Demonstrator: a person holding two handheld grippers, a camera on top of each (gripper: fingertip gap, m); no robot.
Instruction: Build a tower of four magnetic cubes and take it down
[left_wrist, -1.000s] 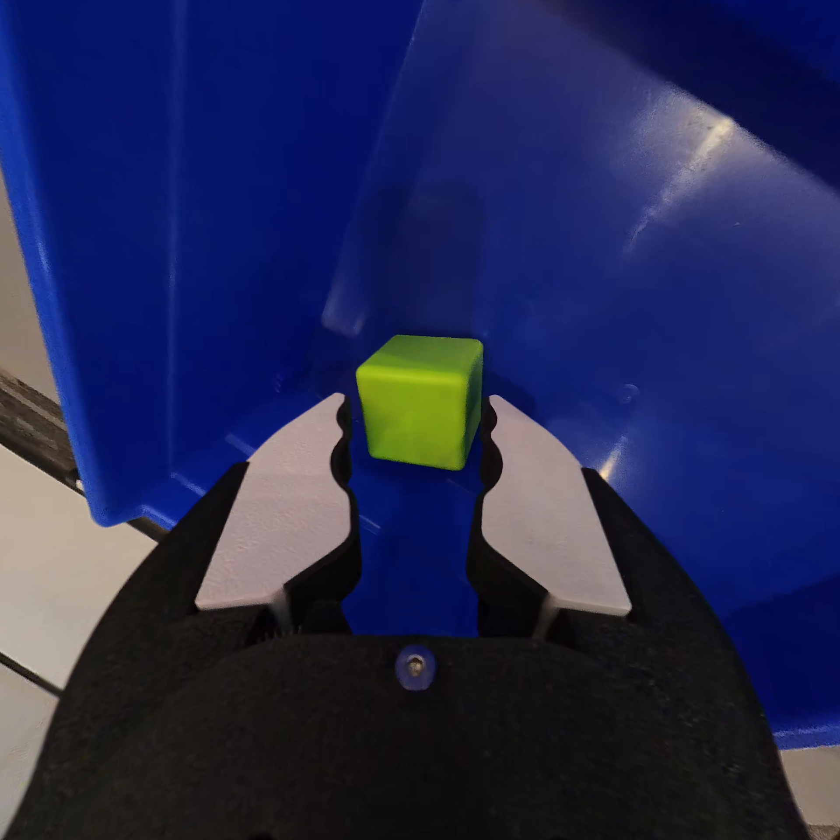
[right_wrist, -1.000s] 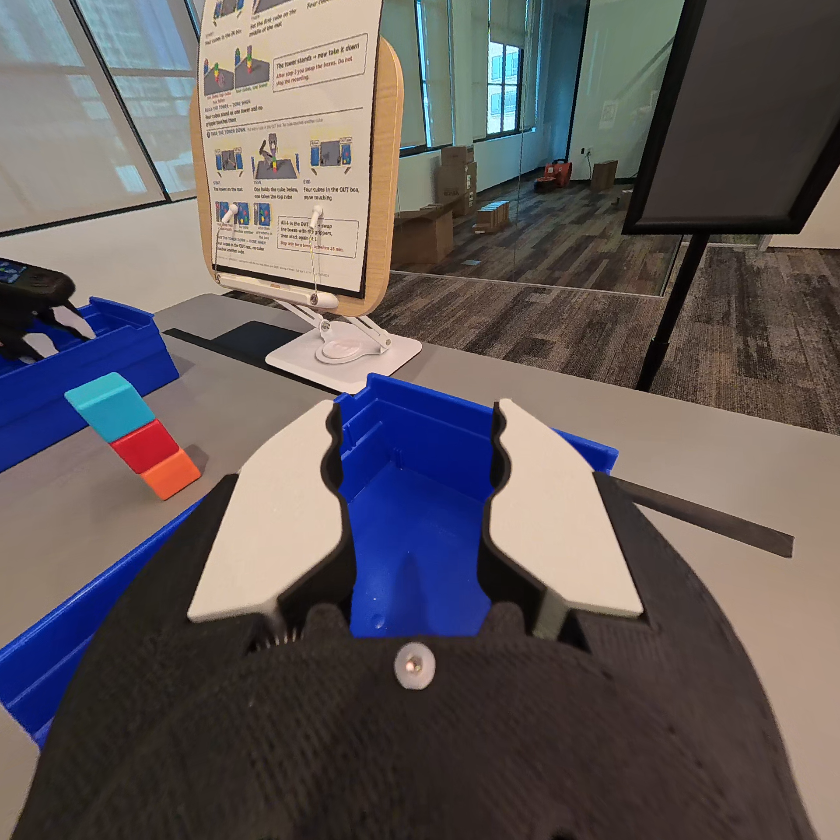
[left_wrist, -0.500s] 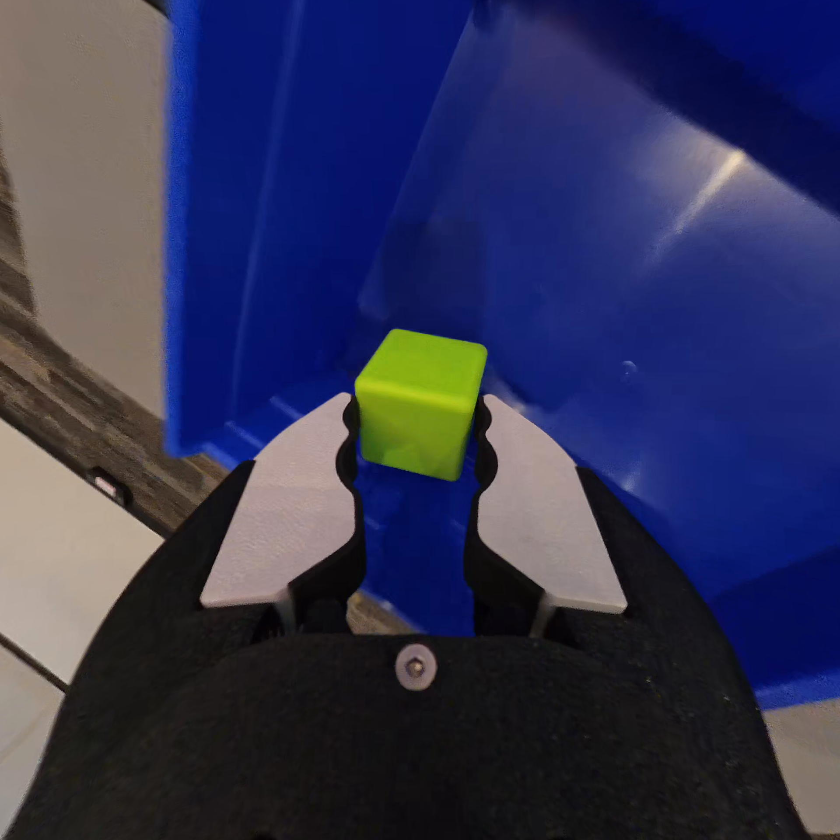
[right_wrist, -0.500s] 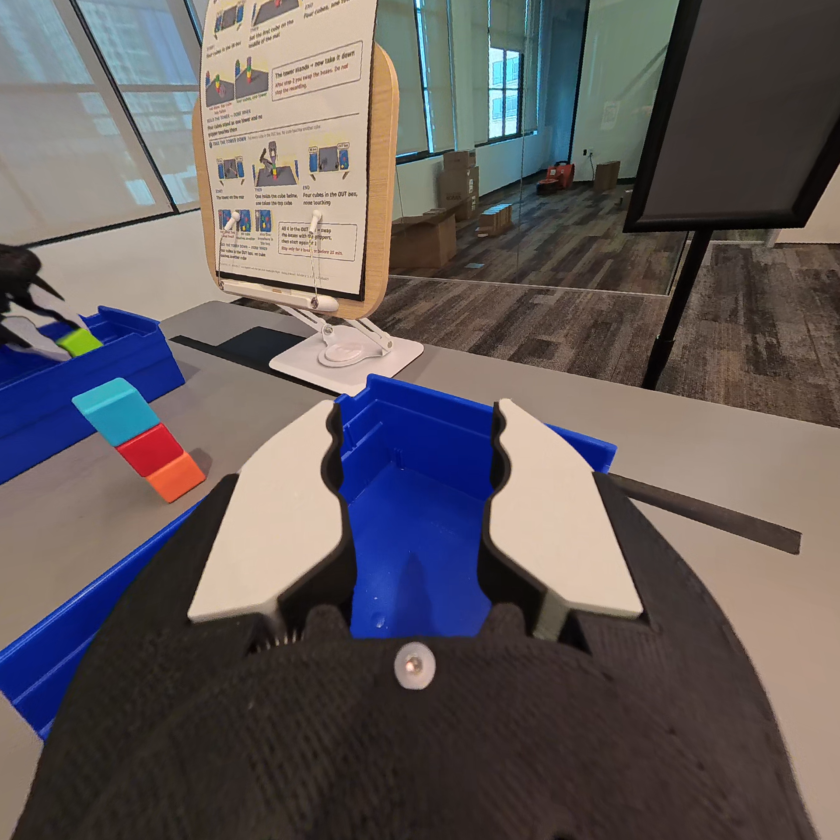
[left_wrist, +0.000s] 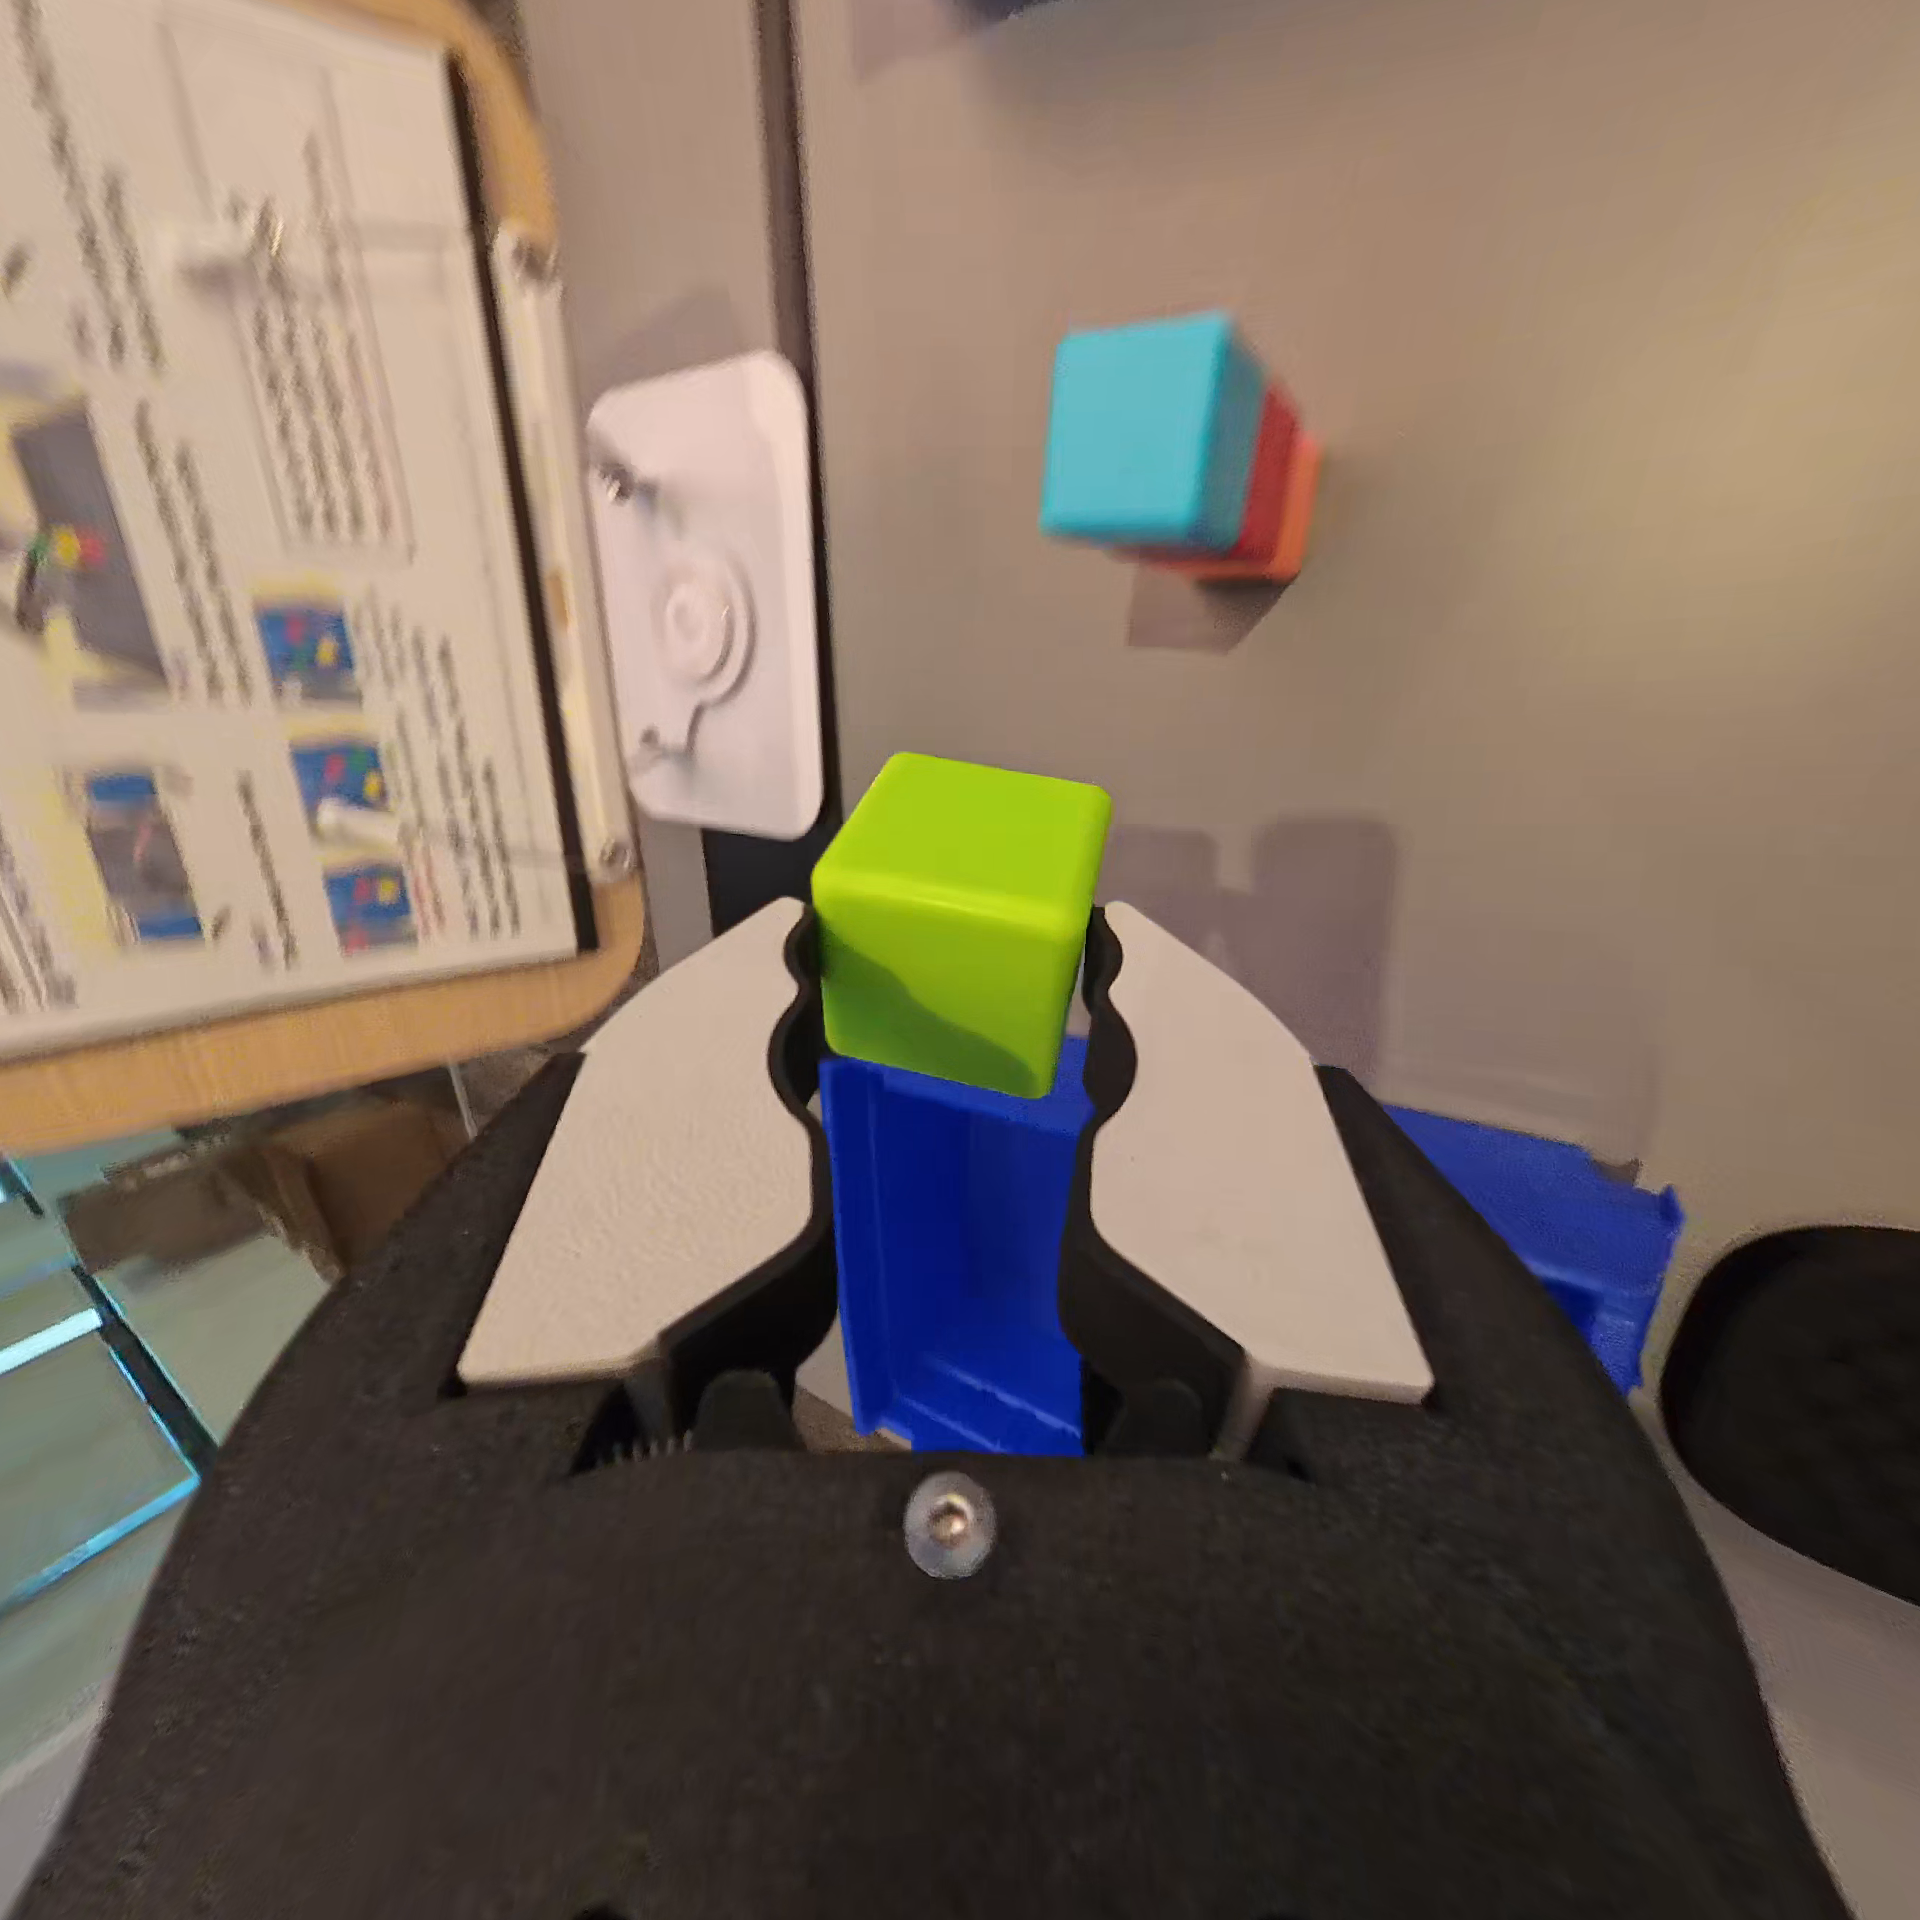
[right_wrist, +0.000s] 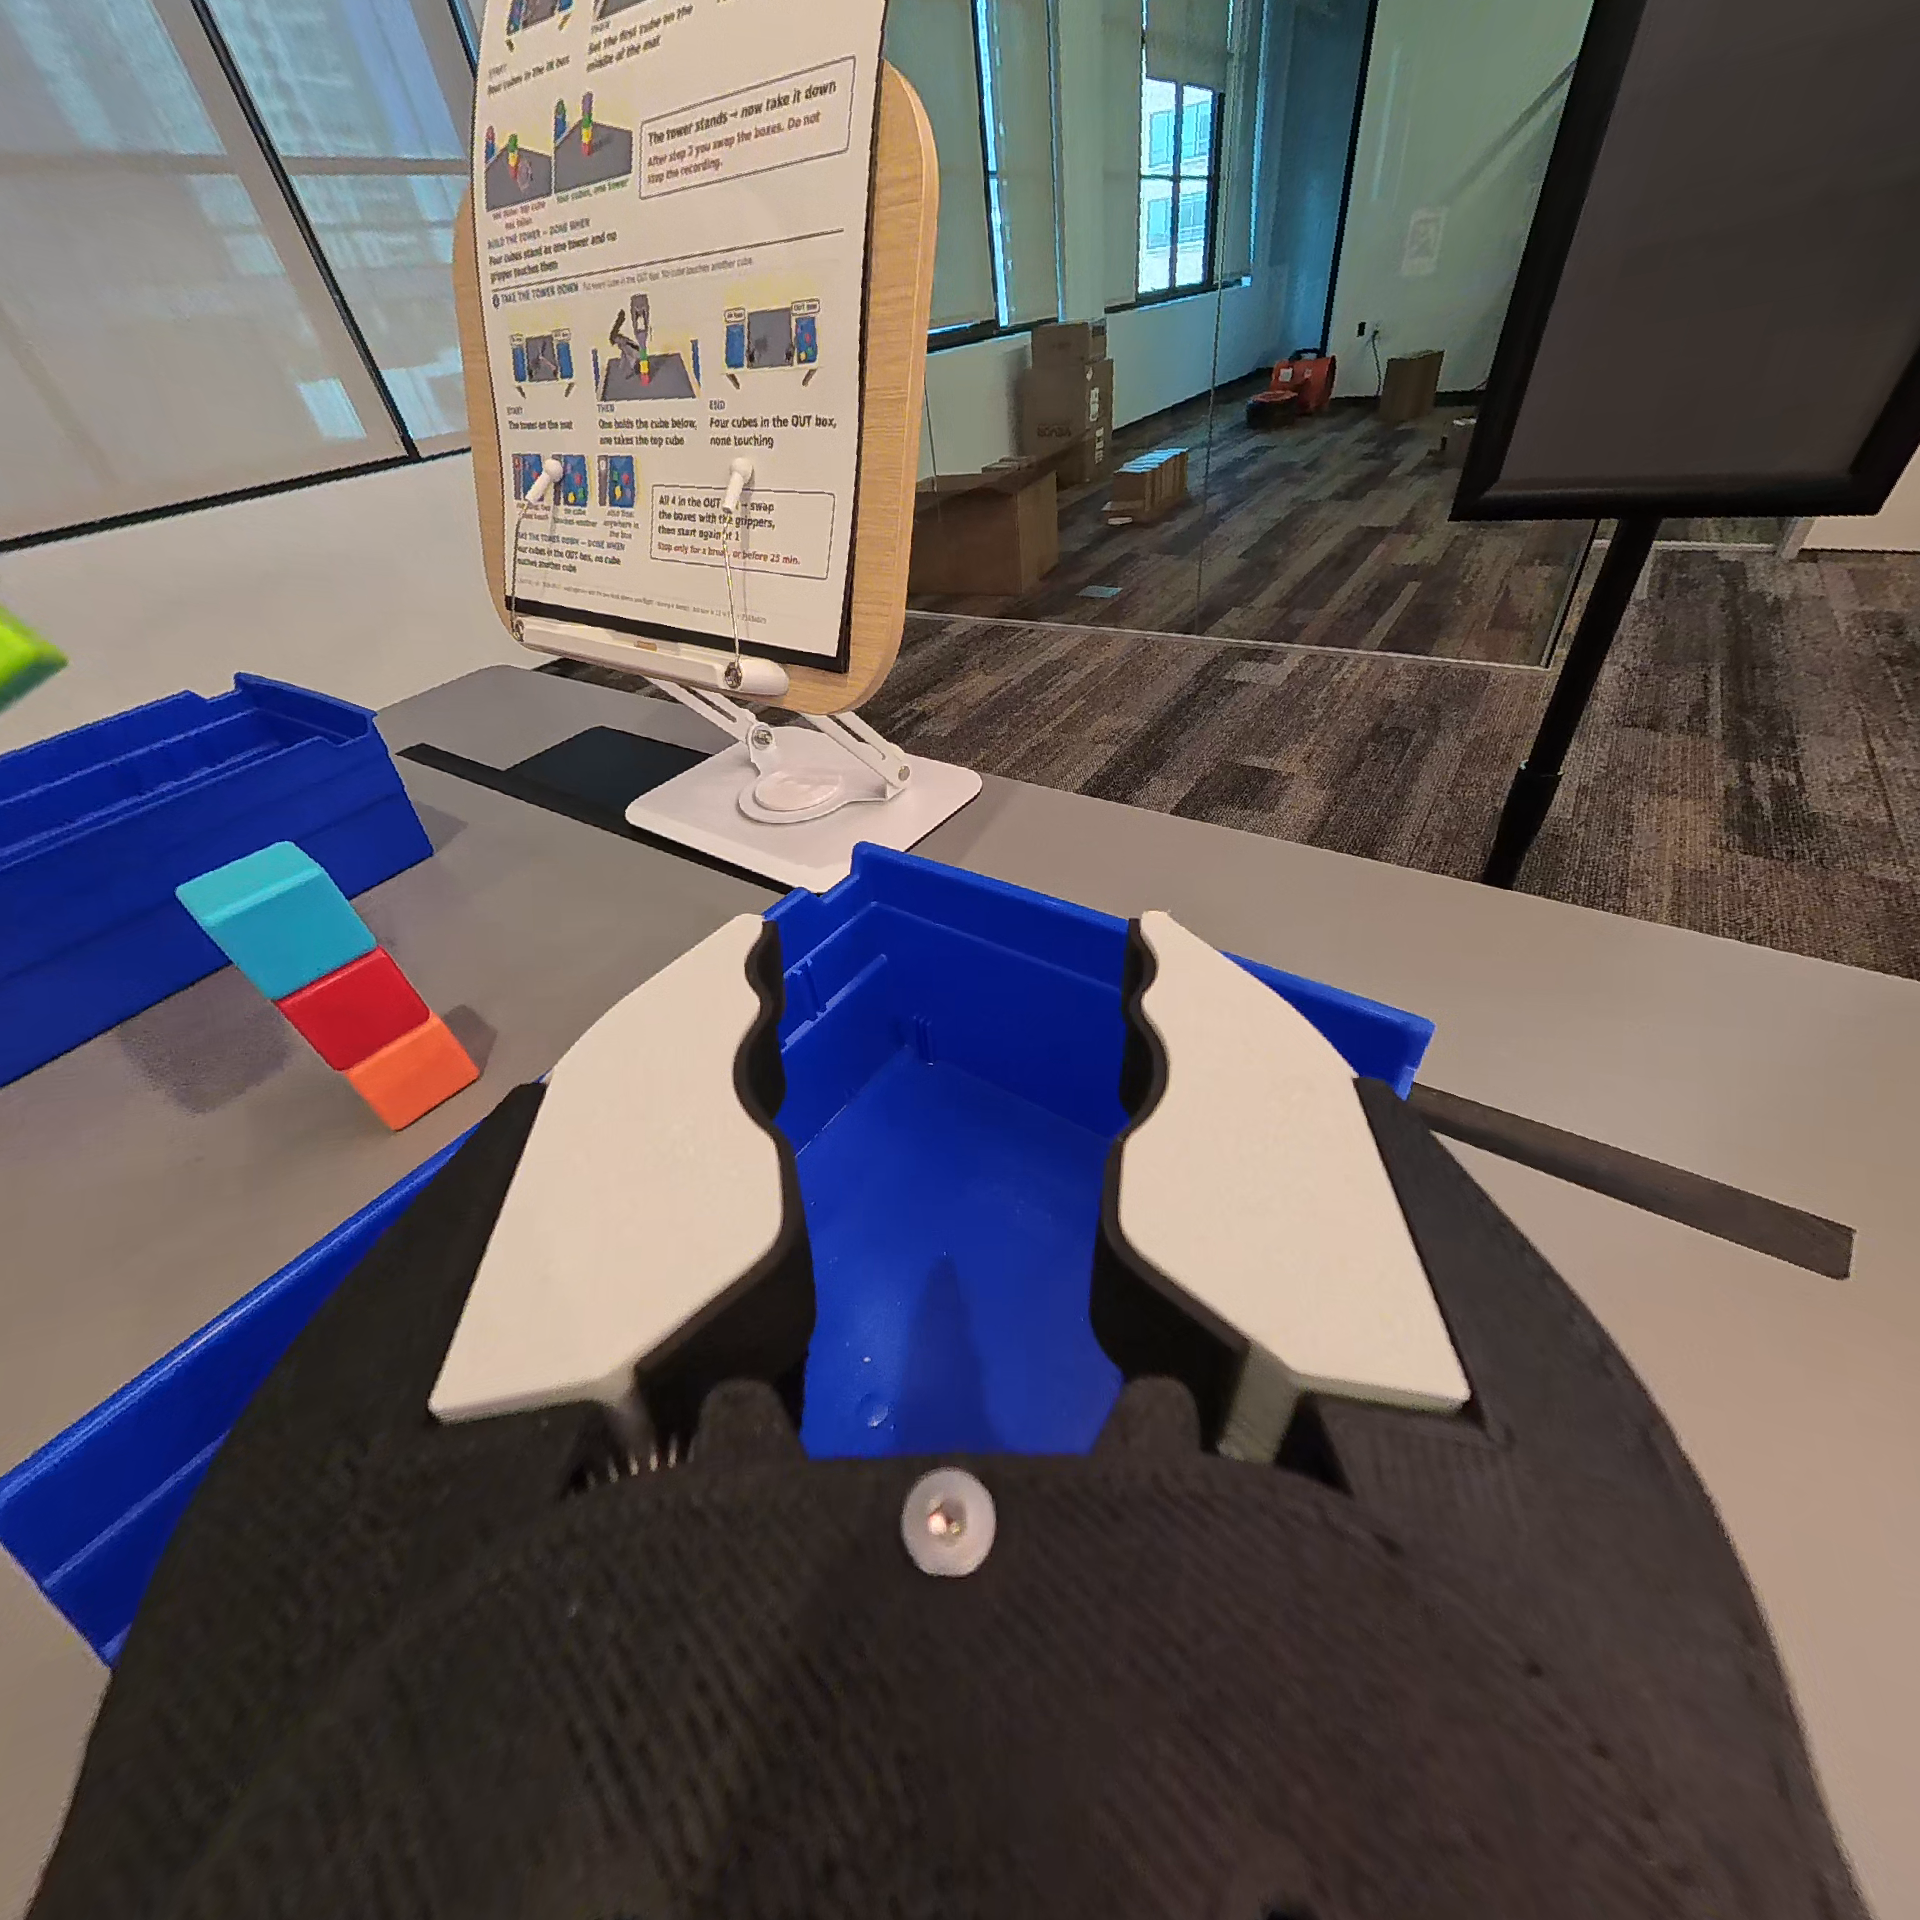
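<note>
My left gripper (left_wrist: 951, 935) is shut on a lime green cube (left_wrist: 951, 920) and holds it in the air above the grey table. A stack of three cubes stands on the table: teal cube (left_wrist: 1132, 431) on top, red cube (right_wrist: 353, 1006) in the middle, orange cube (right_wrist: 414, 1070) at the bottom. The stack lies ahead and right of the left gripper. The green cube's edge also shows at the far left of the right wrist view (right_wrist: 23, 646). My right gripper (right_wrist: 948, 1023) is open and empty, hovering over a blue bin (right_wrist: 935, 1174).
A second blue bin (right_wrist: 156, 800) stands at the table's left, beyond the stack. An instruction sheet on a wooden stand (right_wrist: 686, 343) with a white base (right_wrist: 805, 800) is at the back. A black strip (right_wrist: 1631, 1190) lies at the right. The right gripper's body (left_wrist: 1808, 1392) shows near the bin. My right fingertips sit around 40 centimeters from my left ones.
My left gripper has closed on the green cube, lifted it out of the blue bin and swung toward the three-cube stack. The right gripper has stayed over its bin.
</note>
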